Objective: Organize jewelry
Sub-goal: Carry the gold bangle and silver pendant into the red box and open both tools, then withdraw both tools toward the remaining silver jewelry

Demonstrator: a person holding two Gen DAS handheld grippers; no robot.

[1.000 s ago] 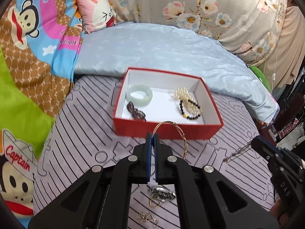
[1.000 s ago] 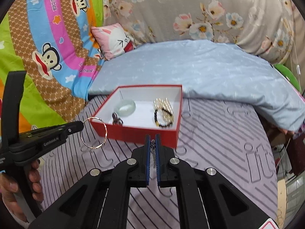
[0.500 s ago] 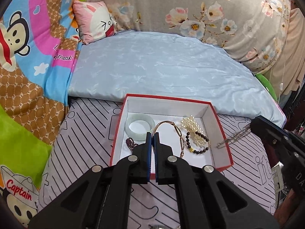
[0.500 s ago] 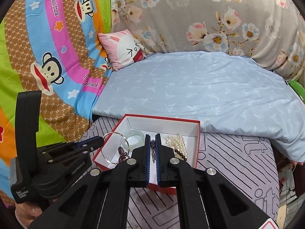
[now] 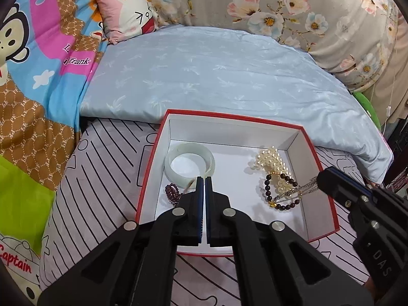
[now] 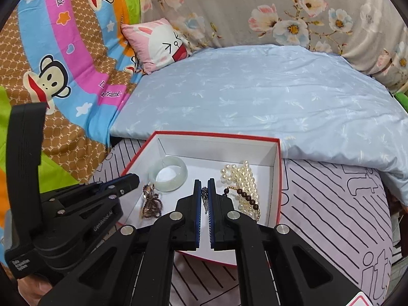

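Both claws low over red box (image 5: pixel 321 170) mid-frame for drop-in: left claw (image 5: pixel 204 182) nearly closed, pinching thin gold bangle (image 5: pixel 189 185); right claw (image 6: pixel 204 186) nipping silver chain (image 6: pixel 204 199).

A home bedroom: blue quilt (image 5: pixel 216 81), cushion (image 6: pixel 158 43) (bunny-faced) on bed.
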